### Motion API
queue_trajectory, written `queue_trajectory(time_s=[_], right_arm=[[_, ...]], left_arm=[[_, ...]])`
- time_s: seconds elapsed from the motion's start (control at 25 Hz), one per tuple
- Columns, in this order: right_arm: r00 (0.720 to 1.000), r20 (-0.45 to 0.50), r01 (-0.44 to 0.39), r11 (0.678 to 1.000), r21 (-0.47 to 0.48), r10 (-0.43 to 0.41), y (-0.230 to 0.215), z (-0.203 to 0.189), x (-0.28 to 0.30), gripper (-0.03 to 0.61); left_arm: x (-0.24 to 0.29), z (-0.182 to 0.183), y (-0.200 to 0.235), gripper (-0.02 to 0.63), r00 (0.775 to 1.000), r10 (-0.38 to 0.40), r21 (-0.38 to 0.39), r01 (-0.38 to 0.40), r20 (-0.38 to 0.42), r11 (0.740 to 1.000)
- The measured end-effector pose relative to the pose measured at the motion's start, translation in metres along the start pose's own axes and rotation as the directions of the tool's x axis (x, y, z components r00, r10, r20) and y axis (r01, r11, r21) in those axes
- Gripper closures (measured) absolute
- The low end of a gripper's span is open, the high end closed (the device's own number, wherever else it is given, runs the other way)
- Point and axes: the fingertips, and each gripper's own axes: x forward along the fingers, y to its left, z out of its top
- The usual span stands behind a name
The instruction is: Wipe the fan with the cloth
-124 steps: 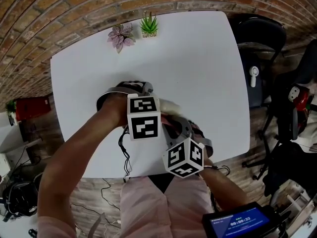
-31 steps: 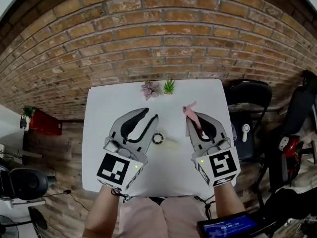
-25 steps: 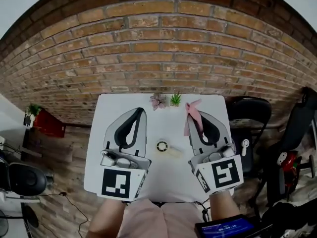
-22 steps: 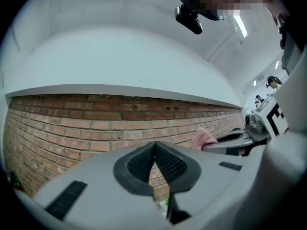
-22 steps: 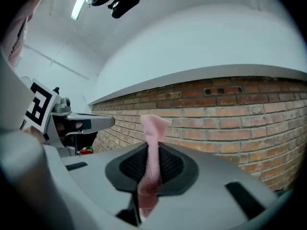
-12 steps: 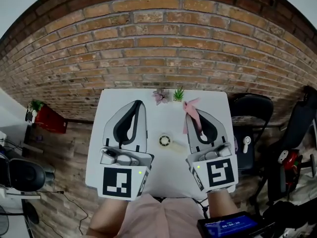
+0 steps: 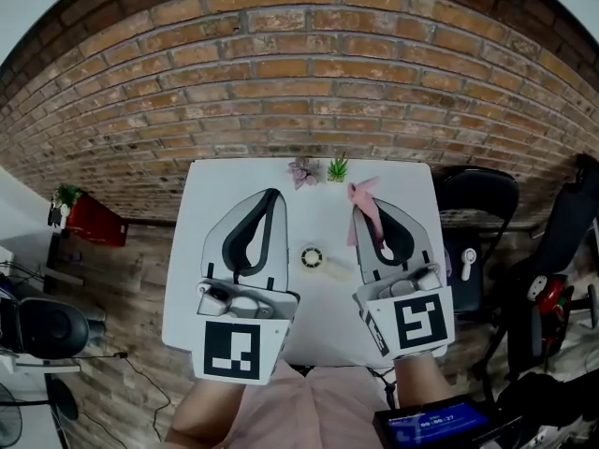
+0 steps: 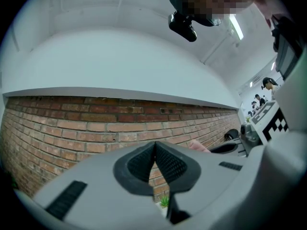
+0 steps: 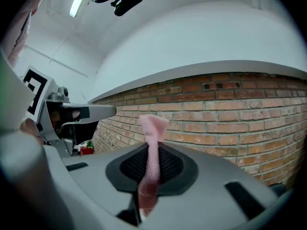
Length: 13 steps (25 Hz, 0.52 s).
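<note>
Step in hand: cloth is gripped, wiping not under way. The right hand-held gripper (image 7: 361,211) is clamped on the pink cloth (image 9: 152,143), w/ a strip pinched between the pads and a tuft sticking out past the tips. The left hand-held gripper (image 8: 154,146) is fully closed, pads together, nothing between them. Both are held up roughly level above the white table (image 7: 314,218), pointing at the brick wall, i.e. neither is near the work.

The fan (image 7: 312,257) is prob. the small round thing w/ a pale body trailing to 4 o'clock, though it is too small to be sure. It lies approx. at the table's centre, between the two grippers in the head view, at 7 o'clock from the cloth and well apart from it. Two small plants (image 7: 304,171) stand at the table's 12 o'clock edge.

Next move, as I judge it: tip the right gripper down and bring the cloth onto the fan's face. The free tuft is short, so the pads must come in close w/ light contact. The fan looks light and likely to slide, so the left gripper would need to open and steady its body first.
</note>
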Motion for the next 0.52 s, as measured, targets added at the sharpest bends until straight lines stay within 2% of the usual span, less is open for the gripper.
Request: queue_trajectory(time_s=[0.52], right_arm=[[1.0,0.0,0.0,1.0,-0.002,0.0,-0.0043,-0.0021,0.0019,0.546]], left_arm=[[0.0039,-0.001,-0.0073,0.601,1.0,-0.009,0.021,0.01,-0.01,1.0]])
